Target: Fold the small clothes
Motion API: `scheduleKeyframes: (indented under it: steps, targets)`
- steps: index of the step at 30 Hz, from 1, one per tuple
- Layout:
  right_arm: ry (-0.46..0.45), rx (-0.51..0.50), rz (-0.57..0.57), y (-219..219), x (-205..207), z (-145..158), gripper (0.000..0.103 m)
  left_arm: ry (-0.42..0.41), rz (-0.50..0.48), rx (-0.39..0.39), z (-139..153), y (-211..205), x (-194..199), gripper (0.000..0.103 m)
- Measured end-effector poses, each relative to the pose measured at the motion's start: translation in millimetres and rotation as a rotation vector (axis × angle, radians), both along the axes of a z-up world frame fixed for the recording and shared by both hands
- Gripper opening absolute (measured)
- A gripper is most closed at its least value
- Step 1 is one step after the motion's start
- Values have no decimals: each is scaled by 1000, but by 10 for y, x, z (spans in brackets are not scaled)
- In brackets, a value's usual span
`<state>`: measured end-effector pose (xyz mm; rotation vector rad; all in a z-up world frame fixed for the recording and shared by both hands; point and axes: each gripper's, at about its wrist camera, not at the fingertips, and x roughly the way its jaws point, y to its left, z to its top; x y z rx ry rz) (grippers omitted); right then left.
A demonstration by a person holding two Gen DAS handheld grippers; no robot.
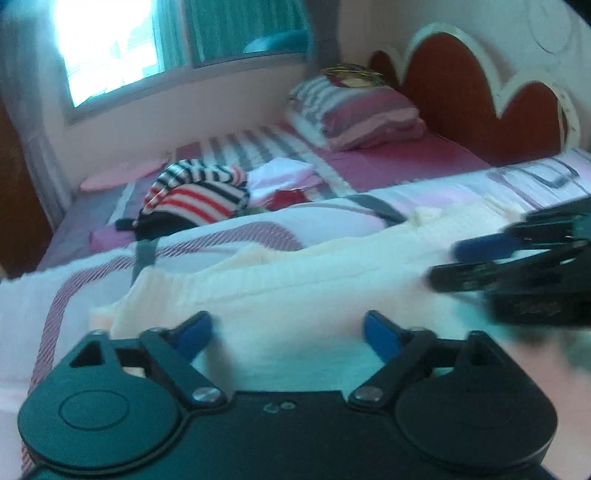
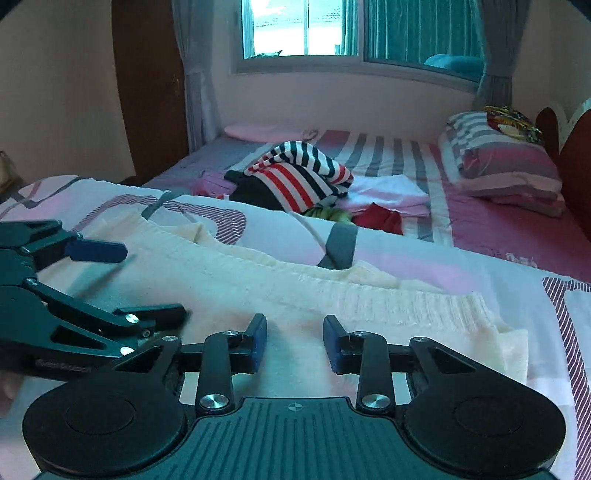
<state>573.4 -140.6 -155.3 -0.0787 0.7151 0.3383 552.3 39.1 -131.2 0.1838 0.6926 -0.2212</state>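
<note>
A cream knitted garment (image 1: pixel 295 280) lies spread flat on a pink and white quilt (image 1: pixel 55 295); it also shows in the right wrist view (image 2: pixel 295 291). My left gripper (image 1: pixel 288 334) is open and empty, low over the garment's near part. My right gripper (image 2: pixel 294 341) is open and empty over the same garment. Each gripper shows in the other's view: the right one at the right edge (image 1: pixel 476 264), the left one at the left edge (image 2: pixel 147 280), both with jaws apart. They hover side by side.
A heap of clothes lies behind the quilt on the bed: a striped red, white and black top (image 2: pixel 306 177), white folded cloth (image 2: pixel 388 192), red cloth (image 2: pixel 382 218). A striped pillow (image 2: pixel 506 162) rests at the red headboard (image 1: pixel 461 85). A window (image 2: pixel 306 29) is behind.
</note>
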Motion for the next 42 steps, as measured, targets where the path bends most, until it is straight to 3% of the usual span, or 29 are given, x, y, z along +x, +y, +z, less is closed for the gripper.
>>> scheduleKeyframes:
  steps: [2, 4, 7, 9, 11, 14, 15, 16, 18, 20, 22, 25, 29, 31, 34, 37, 39, 42]
  targets:
    - [-6, 7, -79, -209, -34, 23, 34, -9, 53, -2, -41, 254, -18, 100]
    - [-1, -28, -211, -599, -16, -1, 34, -5, 112, -57, -72, 532, -70, 100]
    - [-18, 0, -247, -798, -95, 102, 34, -32, 177, -113, 94, 680, -228, 88]
    - [-87, 67, -192, -743, -293, 260, 34, -66, 145, -134, 213, 560, -368, 89]
    - [-90, 68, -100, -479, -446, 314, 34, -80, 61, -135, 256, 309, -496, 95]
    - [-43, 16, -1, -41, -543, 205, 34, -31, -51, -3, 123, -131, -552, 97]
    - [-5, -6, 9, 49, -542, 109, 33, -4, -51, 38, 12, -210, -513, 98]
    - [19, -42, -10, 79, -522, -22, 33, -12, -35, 10, -42, -171, -525, 102]
    - [-6, -18, -24, 45, -560, -105, 33, 40, -1, -76, -39, -13, -496, 103]
    - [6, -19, -42, 53, -588, -40, 33, 13, 35, -88, 70, 95, -593, 95]
    - [-34, -3, -11, 36, -720, 70, 33, -2, 47, -109, 123, 161, -695, 95]
    - [28, -29, -20, 43, -739, 29, 33, 47, 89, -59, 25, 204, -709, 95]
    - [0, -53, -92, -255, -851, 90, 33, 23, 98, 28, 1, 446, -911, 97]
    - [8, -63, -150, -479, -967, 83, 33, 27, 150, 16, -14, 649, -1036, 103]
    - [1, -5, -198, -648, -1088, 157, 33, 39, 237, -117, 95, 856, -1174, 89]
    - [-39, 76, -145, -485, -1359, 306, 33, -4, 178, -151, 197, 623, -1404, 91]
    - [-11, 114, -96, -273, -1497, 290, 33, -9, 110, -108, 187, 324, -1503, 93]
    - [6, 83, -39, 2, -1699, 205, 33, 10, 56, -52, 109, 33, -1604, 92]
